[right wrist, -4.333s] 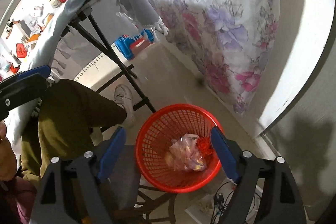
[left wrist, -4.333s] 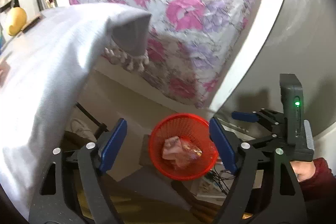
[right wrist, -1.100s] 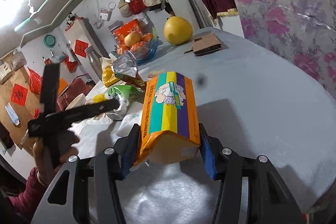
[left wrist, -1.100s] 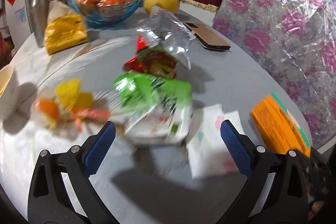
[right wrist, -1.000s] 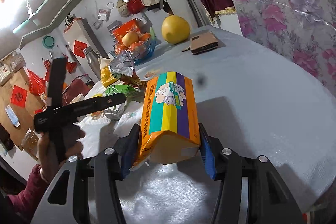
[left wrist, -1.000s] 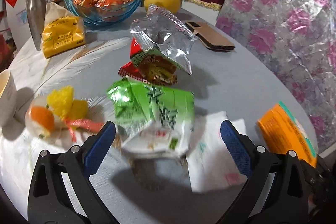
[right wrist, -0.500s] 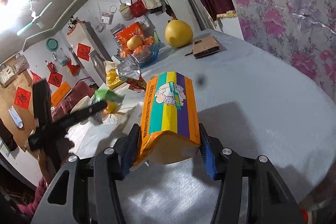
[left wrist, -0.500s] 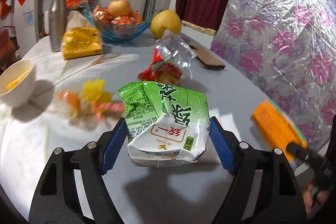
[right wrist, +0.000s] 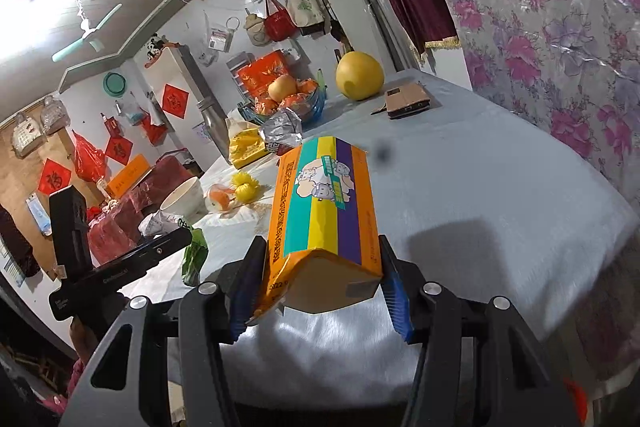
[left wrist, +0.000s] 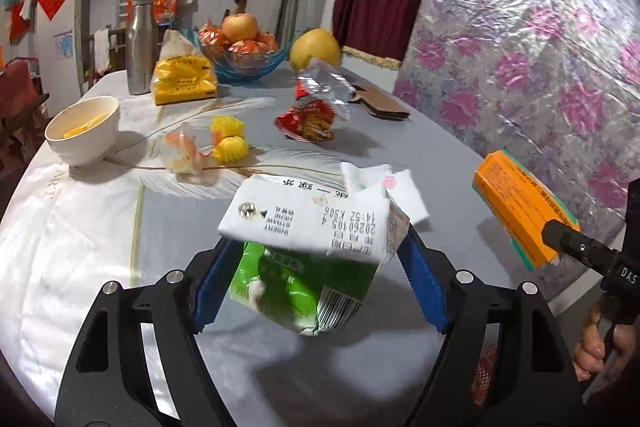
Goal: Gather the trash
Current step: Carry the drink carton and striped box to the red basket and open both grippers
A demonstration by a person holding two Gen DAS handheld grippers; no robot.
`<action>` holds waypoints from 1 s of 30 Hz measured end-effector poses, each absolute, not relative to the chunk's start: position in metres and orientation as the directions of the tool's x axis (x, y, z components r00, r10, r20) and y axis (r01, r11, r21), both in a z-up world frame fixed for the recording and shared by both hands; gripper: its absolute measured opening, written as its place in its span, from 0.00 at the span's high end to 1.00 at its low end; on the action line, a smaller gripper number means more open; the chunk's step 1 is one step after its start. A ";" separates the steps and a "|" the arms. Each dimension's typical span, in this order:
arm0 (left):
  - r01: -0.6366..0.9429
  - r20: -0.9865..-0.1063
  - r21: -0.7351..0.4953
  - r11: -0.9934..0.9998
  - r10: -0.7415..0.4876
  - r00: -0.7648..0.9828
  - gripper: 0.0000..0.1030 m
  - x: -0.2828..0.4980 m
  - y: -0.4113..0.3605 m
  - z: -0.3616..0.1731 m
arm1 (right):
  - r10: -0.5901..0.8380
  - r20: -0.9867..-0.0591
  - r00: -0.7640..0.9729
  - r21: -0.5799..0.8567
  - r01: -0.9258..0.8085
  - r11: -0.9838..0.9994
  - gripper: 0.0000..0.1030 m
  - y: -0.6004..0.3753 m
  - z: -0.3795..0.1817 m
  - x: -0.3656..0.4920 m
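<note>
Left tool (left wrist: 316, 283) pinches a crushed green-and-white drink carton (left wrist: 308, 247), lifted clear above the near part of the worktop (left wrist: 100, 235). Right tool (right wrist: 320, 291) pinches an orange striped box (right wrist: 324, 211), held over the worktop's right edge. Red snack wrapper (left wrist: 312, 107) and napkins (left wrist: 384, 183) lie farther back.
</note>
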State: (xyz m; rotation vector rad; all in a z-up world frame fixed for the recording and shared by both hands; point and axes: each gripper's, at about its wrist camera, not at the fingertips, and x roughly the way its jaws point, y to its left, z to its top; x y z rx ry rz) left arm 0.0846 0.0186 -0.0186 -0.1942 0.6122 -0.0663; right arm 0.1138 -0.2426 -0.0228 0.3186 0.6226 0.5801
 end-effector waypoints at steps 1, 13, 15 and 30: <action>0.009 -0.562 -0.197 0.980 -0.120 0.818 0.26 0.083 0.016 -0.018 | 0.596 -0.452 0.663 0.446 -0.411 0.795 0.47 -0.244 -0.023 0.111; 0.106 -0.543 -0.199 0.974 -0.200 0.815 0.26 0.058 -0.033 -0.005 | 0.565 -0.415 0.713 0.461 -0.371 0.807 0.47 -0.295 -0.020 0.064; 0.128 -0.541 -0.195 0.972 -0.215 0.813 0.26 0.056 -0.044 -0.003 | 0.557 -0.412 0.721 0.470 -0.355 0.808 0.47 -0.308 -0.022 0.057; 0.350 -0.575 -0.152 0.924 -0.370 0.730 0.26 0.056 -0.158 -0.001 | 0.423 -0.456 0.783 0.426 -0.226 0.876 0.47 -0.399 -0.038 0.014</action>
